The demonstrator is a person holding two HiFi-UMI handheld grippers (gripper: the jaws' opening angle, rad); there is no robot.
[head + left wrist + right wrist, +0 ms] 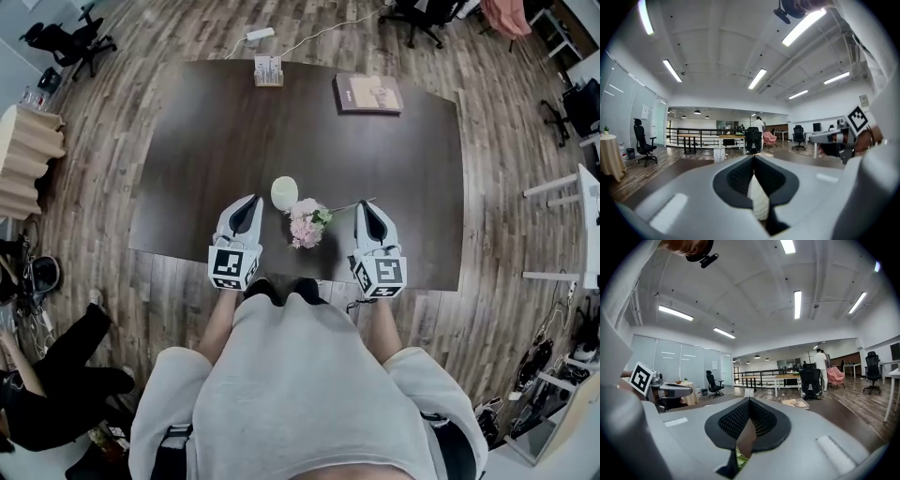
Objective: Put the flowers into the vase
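Open office, wood floor, dark bench (187, 141). A white vase (284, 192) stands upright near the bench's near edge. The pink flowers (306, 223) lie on the bench just beside it, at 5 o'clock of the vase, not in it; a thin stem runs out toward 3 o'clock. The left hand-held gripper (253, 200) sits at 9 o'clock of the flowers, jaws closed, nothing held. The right hand-held gripper (364, 204) sits at 3 o'clock, jaws closed, empty. A book (368, 94) lies at the far side.
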